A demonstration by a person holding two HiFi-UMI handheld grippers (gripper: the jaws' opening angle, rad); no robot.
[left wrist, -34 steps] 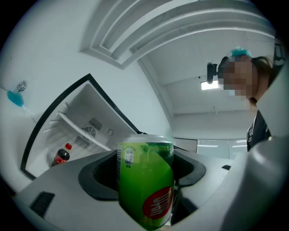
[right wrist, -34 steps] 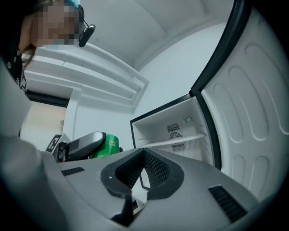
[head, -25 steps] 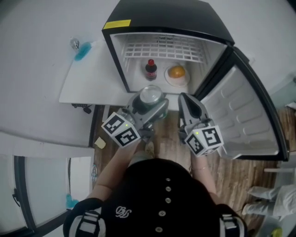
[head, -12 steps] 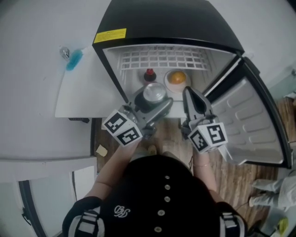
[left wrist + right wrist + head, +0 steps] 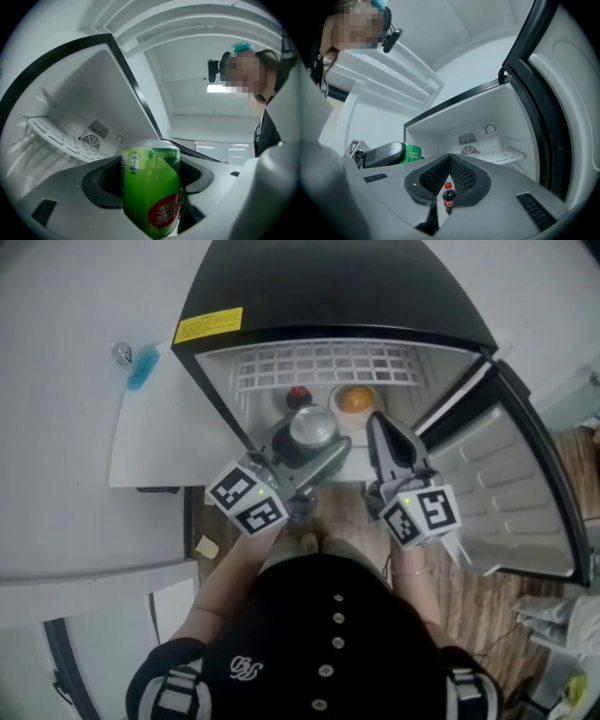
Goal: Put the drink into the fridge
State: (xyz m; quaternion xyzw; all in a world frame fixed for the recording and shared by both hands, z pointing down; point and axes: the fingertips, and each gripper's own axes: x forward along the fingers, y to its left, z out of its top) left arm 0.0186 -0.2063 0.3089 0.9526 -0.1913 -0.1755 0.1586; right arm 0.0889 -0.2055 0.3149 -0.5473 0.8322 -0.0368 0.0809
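Observation:
My left gripper (image 5: 307, 439) is shut on a green drink can (image 5: 152, 190), its silver top (image 5: 312, 426) showing in the head view. The can hangs upright at the front opening of the black mini fridge (image 5: 337, 296), just before a small cola bottle (image 5: 298, 396) that stands inside. My right gripper (image 5: 381, 430) is beside it on the right with its jaws together and nothing held. In the right gripper view the cola bottle (image 5: 448, 197) shows through the gap below the closed tips, and the can (image 5: 411, 152) sits at the left.
An orange on a white plate (image 5: 356, 399) lies inside at the right. A white wire shelf (image 5: 319, 362) runs across the upper interior. The fridge door (image 5: 525, 493) stands open at the right. A white counter (image 5: 159, 437) with a blue item (image 5: 141, 367) lies to the left.
Both grippers have moved forward toward the fridge opening. The can now covers part of the cola bottle in the head view. Neither grip has changed.

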